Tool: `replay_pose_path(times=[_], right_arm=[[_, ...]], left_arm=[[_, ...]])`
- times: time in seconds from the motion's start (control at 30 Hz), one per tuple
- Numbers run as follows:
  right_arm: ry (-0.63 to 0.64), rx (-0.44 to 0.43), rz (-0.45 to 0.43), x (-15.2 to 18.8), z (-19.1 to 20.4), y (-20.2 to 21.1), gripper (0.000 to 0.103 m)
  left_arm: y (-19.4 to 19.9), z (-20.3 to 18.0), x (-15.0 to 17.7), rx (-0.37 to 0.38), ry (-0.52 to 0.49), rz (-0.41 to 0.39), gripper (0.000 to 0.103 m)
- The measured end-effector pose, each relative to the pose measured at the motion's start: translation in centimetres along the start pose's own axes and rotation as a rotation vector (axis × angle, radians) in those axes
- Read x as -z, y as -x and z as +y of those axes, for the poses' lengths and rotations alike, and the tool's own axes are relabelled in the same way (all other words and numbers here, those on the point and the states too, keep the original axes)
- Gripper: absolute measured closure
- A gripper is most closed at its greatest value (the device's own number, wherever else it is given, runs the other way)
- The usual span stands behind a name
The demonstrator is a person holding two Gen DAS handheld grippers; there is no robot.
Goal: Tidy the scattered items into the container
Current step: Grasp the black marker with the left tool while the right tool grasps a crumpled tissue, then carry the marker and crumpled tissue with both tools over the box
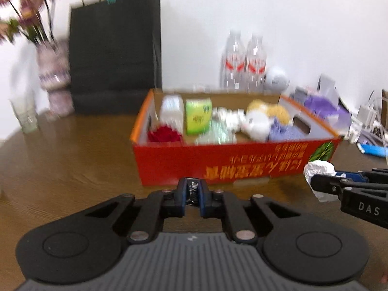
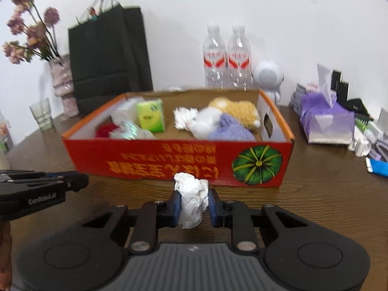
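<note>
A red cardboard box (image 2: 155, 162) stands on the brown table; it also shows in the left wrist view (image 1: 218, 160). It holds a green tissue pack (image 2: 150, 115), a plush toy (image 2: 232, 114), a purple cloth (image 2: 230, 131), a red item (image 2: 105, 129) and crumpled plastic. My right gripper (image 2: 194, 202) is shut on a crumpled white paper ball (image 2: 192, 197) in front of the box's near wall; the ball also shows in the left wrist view (image 1: 319, 169). My left gripper (image 1: 193, 196) is shut on a small black item (image 1: 193, 189), near the box's front wall.
Black paper bags (image 2: 106, 55), a flower vase (image 2: 63, 82) and a glass (image 2: 42, 114) stand at the back left. Two water bottles (image 2: 226, 58) and a white speaker (image 2: 268, 75) stand behind the box. A purple tissue pack (image 2: 327, 121) and clutter lie at the right.
</note>
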State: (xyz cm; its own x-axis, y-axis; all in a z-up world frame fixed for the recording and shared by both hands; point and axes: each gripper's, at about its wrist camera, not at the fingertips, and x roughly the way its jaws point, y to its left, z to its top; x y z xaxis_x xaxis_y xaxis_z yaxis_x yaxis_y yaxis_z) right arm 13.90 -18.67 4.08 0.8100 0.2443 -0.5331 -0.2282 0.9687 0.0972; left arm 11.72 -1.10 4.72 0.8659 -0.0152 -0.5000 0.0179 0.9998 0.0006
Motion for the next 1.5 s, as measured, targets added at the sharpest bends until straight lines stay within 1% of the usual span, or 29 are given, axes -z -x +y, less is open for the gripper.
replay_pose_path(times=[0.07,0.17,0.33,0.4,0.5,0.53,0.63,0.7,0.77,0.83,0.9,0.97,1.03,1.1,1.2,1.3,1.4,1.5], right_arm=[[-0.002,-0.017,-0.037,0.0,0.5,2.1,0.081],[-0.006,-0.041,-0.076,0.4,1.5,5.2,0.081],[0.033,-0.050,-0.120,2.3,2.9,9.2,0.081],[0.053,-0.046,-0.128,3.6,3.0,10.3,0.081],[0.039,-0.031,-0.110,5.3,2.9,12.1,0.081],[0.028,-0.022,-0.105,5.8,2.8,12.7,0.081],[0.006,0.000,-0.111,7.3,2.7,15.0,0.081],[-0.007,0.005,-0.127,8.6,2.9,16.5,0.081],[0.008,0.005,-0.149,10.1,3.3,17.8,0.081],[0.024,0.025,-0.167,11.5,3.9,19.0,0.081],[-0.003,0.017,-0.164,12.7,4.2,20.0,0.081],[-0.024,0.003,-0.158,13.9,4.6,20.9,0.081],[-0.017,0.005,-0.159,15.0,5.3,21.7,0.081],[-0.013,0.007,-0.160,16.1,5.9,22.4,0.081],[-0.018,-0.010,-0.152,17.4,6.6,23.2,0.081],[-0.015,-0.020,-0.148,18.1,7.1,23.7,0.081],[-0.021,-0.022,-0.163,17.8,7.3,24.3,0.081],[-0.014,-0.023,-0.198,16.6,7.3,25.3,0.081]], left_arm=[[2.5,-0.1,0.1,-0.014,-0.002,-0.056,0.092],[5.9,-0.3,0.7,-0.010,-0.004,-0.113,0.092],[10.1,-0.3,2.5,0.008,-0.007,-0.179,0.092],[11.4,-0.1,3.4,0.008,-0.007,-0.176,0.092],[12.7,0.3,5.2,-0.019,-0.002,-0.146,0.092],[13.3,0.5,5.8,-0.032,0.011,-0.148,0.092],[15.1,0.9,7.7,-0.040,0.033,-0.151,0.092],[16.3,0.9,9.3,-0.051,0.020,-0.172,0.092],[17.4,0.6,10.7,-0.063,0.006,-0.170,0.092],[18.2,0.5,11.8,-0.045,0.013,-0.149,0.092],[19.1,0.3,12.9,-0.029,0.019,-0.134,0.092],[19.9,0.3,13.8,-0.026,0.026,-0.132,0.092],[20.8,0.4,14.5,-0.025,0.041,-0.138,0.092],[21.7,0.5,15.0,-0.022,0.050,-0.148,0.092],[23.0,0.4,15.4,-0.016,0.049,-0.186,0.092],[24.0,0.3,15.2,-0.019,0.051,-0.213,0.092],[25.0,0.2,14.1,-0.002,0.064,-0.231,0.092],[26.6,-0.1,12.6,0.015,0.042,-0.306,0.092]])
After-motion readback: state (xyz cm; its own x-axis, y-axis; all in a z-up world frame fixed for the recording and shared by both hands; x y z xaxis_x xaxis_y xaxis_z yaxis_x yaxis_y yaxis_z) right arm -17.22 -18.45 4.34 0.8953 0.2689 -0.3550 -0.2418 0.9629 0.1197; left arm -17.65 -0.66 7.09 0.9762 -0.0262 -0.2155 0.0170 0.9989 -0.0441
